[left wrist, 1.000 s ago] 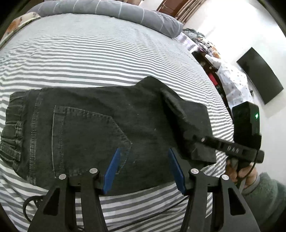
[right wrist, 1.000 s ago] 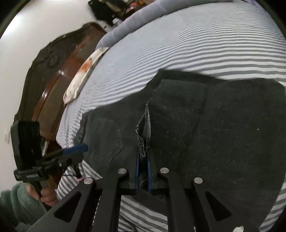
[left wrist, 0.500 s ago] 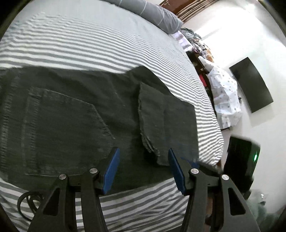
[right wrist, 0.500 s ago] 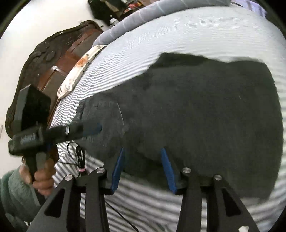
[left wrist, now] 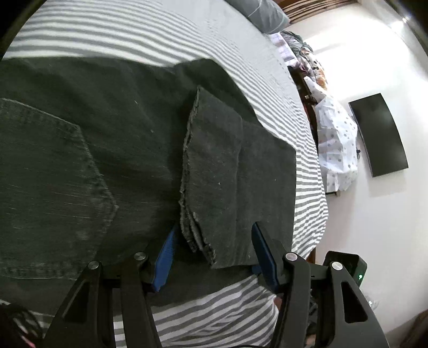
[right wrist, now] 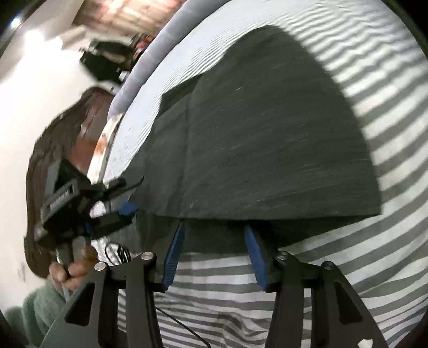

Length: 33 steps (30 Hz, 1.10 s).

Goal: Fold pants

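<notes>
Dark grey denim pants (left wrist: 128,150) lie flat on the striped bed, the legs folded back so the frayed hems (left wrist: 192,222) rest on top near the back pocket (left wrist: 53,182). My left gripper (left wrist: 214,238) is open, its blue pads on either side of the frayed hem corner at the near edge. My right gripper (right wrist: 214,235) is open and empty at the near edge of the folded pants (right wrist: 267,139), by the fold. The left gripper also shows in the right wrist view (right wrist: 115,211), held by a hand.
The grey and white striped bedsheet (left wrist: 214,316) surrounds the pants. A grey pillow (left wrist: 259,13) lies at the far end. A dark TV (left wrist: 379,133) hangs on the white wall. A wooden headboard (right wrist: 61,139) stands at the left. The bed edge is close below both grippers.
My right gripper let go of the hem, opened and drew back to the near edge at the fold. My left gripper moved right and closer, over the laid-down hem.
</notes>
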{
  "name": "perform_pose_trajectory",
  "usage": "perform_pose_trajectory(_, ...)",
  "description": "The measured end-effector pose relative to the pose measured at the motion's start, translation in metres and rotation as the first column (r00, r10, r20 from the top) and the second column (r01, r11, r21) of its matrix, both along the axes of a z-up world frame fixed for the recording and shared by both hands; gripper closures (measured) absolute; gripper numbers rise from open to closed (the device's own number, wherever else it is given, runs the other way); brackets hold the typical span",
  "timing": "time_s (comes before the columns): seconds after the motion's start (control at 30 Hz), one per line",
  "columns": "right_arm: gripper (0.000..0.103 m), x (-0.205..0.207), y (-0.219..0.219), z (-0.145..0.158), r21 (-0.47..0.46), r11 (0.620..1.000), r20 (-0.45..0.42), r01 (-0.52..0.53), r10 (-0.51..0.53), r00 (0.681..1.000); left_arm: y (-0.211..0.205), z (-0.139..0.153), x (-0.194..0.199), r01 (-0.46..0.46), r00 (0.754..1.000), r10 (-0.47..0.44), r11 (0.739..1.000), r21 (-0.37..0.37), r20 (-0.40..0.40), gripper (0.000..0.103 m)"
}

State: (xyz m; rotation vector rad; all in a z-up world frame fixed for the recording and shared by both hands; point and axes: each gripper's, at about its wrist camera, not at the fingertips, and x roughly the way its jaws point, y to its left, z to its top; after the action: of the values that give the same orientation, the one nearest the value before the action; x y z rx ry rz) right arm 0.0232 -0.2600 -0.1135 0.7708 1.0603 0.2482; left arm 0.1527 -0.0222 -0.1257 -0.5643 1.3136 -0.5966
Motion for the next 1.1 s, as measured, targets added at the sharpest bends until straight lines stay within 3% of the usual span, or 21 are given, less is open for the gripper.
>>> perform_pose_trajectory(0.03, 0.057, -0.002, -0.008, -0.001, 0.010, 1.000, -0.002, 0.023, -0.023, 1.000, -0.001, -0.001, -0.001, -0.003, 1.000, 0.003, 1.000, 0.001, 0.000, 0.048)
perform_pose_trajectory(0.07, 0.057, -0.002, -0.014, -0.001, 0.010, 0.999, -0.002, 0.038, -0.038, 0.999, -0.002, -0.002, -0.001, -0.003, 1.000, 0.003, 1.000, 0.002, 0.004, 0.055)
perform_pose_trajectory(0.1, 0.057, -0.004, -0.021, -0.001, 0.006, 0.998, -0.001, 0.058, -0.058, 0.998, -0.004, -0.001, -0.002, 0.003, 1.000, -0.003, 1.000, 0.009, 0.015, 0.069)
perform_pose_trajectory(0.17, 0.056, -0.005, -0.033, 0.000, 0.013, 0.995, 0.000, 0.097, -0.097, 0.995, -0.009, 0.001, -0.002, 0.017, 0.999, -0.019, 0.998, 0.052, 0.043, 0.088)
perform_pose_trajectory(0.27, 0.055, -0.009, -0.056, 0.000, 0.015, 0.984, -0.005, 0.175, -0.175, 0.985, -0.012, 0.003, -0.004, 0.013, 0.997, -0.020, 0.995, 0.095, 0.070, 0.098)
perform_pose_trajectory(0.33, 0.055, -0.011, -0.067, -0.004, 0.075, 0.975, -0.022, 0.209, -0.208, 0.978, -0.010, 0.007, -0.007, 0.003, 0.997, -0.009, 0.997, 0.081, 0.077, 0.098)
perform_pose_trajectory(0.4, 0.061, -0.013, -0.072, -0.004, 0.085, 0.973, -0.025, 0.213, -0.212, 0.977, -0.009, 0.013, -0.009, -0.002, 0.995, -0.006, 0.997, 0.083, 0.101, 0.099)
perform_pose_trajectory(0.43, 0.083, -0.012, -0.070, -0.004, 0.071, 0.977, -0.029, 0.200, -0.198, 0.980, -0.009, 0.018, -0.010, -0.002, 0.993, -0.008, 0.996, 0.088, 0.119, 0.099)
perform_pose_trajectory(0.47, 0.094, -0.010, -0.067, -0.003, 0.058, 0.984, -0.028, 0.170, -0.169, 0.985, -0.008, 0.023, -0.012, -0.003, 0.991, -0.009, 0.996, 0.090, 0.134, 0.099)
perform_pose_trajectory(0.7, 0.095, -0.003, -0.044, 0.016, -0.004, 0.996, 0.007, 0.092, -0.092, 0.996, 0.010, 0.043, -0.025, -0.037, 0.985, 0.021, 0.995, 0.087, 0.173, 0.099)
perform_pose_trajectory(0.87, 0.093, 0.004, -0.026, 0.012, -0.090, 0.995, -0.022, 0.038, -0.040, 0.999, 0.021, 0.012, -0.026, -0.046, 0.994, 0.027, 0.983, 0.178, 0.106, 0.099)
perform_pose_trajectory(0.97, 0.090, 0.010, -0.015, 0.003, -0.154, 0.988, -0.069, 0.017, -0.028, 0.997, 0.016, -0.005, -0.025, -0.029, 0.994, 0.001, 0.967, 0.254, 0.113, 0.098)
perform_pose_trajectory(1.1, 0.083, 0.012, -0.013, 0.006, -0.171, 0.985, -0.082, -0.002, -0.012, 0.997, 0.006, -0.003, -0.028, -0.007, 0.986, -0.049, 0.943, 0.332, 0.159, 0.096)
